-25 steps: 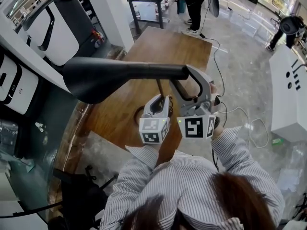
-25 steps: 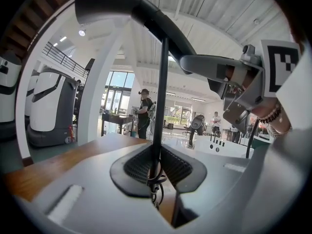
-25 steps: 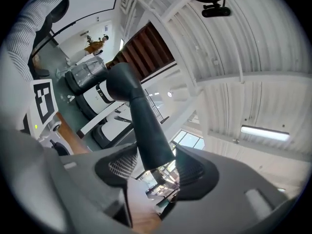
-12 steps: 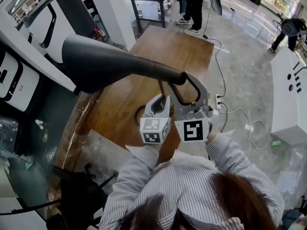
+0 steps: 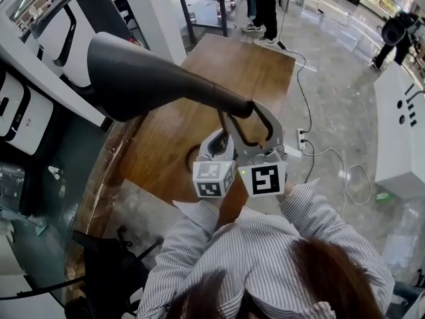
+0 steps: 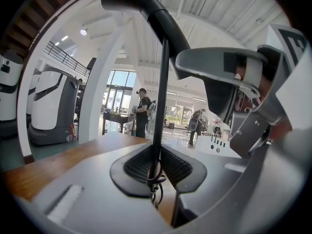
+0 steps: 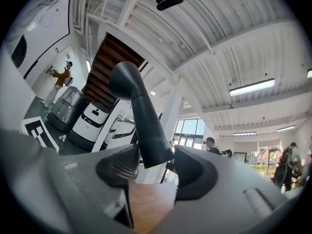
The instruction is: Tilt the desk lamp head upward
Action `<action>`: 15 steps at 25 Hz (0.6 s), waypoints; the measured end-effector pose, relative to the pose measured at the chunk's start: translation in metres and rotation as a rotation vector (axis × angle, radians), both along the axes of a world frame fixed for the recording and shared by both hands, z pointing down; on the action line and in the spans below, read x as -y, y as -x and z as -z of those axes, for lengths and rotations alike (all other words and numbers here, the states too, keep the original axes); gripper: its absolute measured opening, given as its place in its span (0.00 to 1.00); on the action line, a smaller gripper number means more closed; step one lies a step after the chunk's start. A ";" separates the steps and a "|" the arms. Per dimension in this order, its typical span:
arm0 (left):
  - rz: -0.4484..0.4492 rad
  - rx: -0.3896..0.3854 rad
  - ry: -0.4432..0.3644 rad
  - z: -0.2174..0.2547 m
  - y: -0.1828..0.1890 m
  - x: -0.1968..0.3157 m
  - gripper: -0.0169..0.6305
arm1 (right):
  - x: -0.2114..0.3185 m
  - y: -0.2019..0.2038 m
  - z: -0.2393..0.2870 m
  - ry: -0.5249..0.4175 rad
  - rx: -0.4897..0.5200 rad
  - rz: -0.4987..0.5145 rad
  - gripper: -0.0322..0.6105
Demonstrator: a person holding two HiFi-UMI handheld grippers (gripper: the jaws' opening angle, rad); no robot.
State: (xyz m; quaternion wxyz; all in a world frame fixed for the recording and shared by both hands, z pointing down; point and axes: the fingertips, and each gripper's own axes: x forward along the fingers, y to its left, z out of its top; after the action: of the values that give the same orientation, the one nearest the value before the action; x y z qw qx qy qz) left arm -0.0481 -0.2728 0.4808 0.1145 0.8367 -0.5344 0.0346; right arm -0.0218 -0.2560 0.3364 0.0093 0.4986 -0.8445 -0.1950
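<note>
I have the desk lamp standing on the wooden table (image 5: 226, 65), near its closer edge, just in front of the person's striped shirt (image 5: 265, 244). My left gripper (image 5: 222, 138) is narrow, its jaws pinched on the thin black lamp stem (image 5: 222, 123). The left gripper view shows this plainly: the stem (image 6: 160, 96) rises straight up from between the two ribbed pads, which the left gripper (image 6: 157, 165) presses against it low down, with a loop of wire hanging just below.

My right gripper (image 5: 249, 115) sits just beside the left one and higher. Its jaws stand wide and hold the narrow end of the dark grey lamp head (image 5: 153, 78). In the right gripper view that tapered end (image 7: 139, 116) sits between the pads of the right gripper (image 7: 152, 155), touching both, and the head slopes up and to the left towards its broad mouth. From the left gripper view the lamp head (image 6: 141, 4) leaves the top of the stem and climbs left out of frame.

The two marker cubes, left (image 5: 212, 180) and right (image 5: 268, 179), sit side by side, almost touching. A power strip (image 5: 302, 138) lies on the floor right of the table.
</note>
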 end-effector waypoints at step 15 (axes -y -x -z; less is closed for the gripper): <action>-0.031 0.012 -0.008 0.004 0.001 -0.001 0.12 | -0.001 0.000 -0.002 -0.013 -0.038 0.061 0.39</action>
State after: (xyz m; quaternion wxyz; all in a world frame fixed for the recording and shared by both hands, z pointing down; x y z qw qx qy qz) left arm -0.0487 -0.2722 0.4770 0.1072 0.8451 -0.5222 0.0393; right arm -0.0223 -0.2546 0.3382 0.0163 0.4690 -0.8577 -0.2100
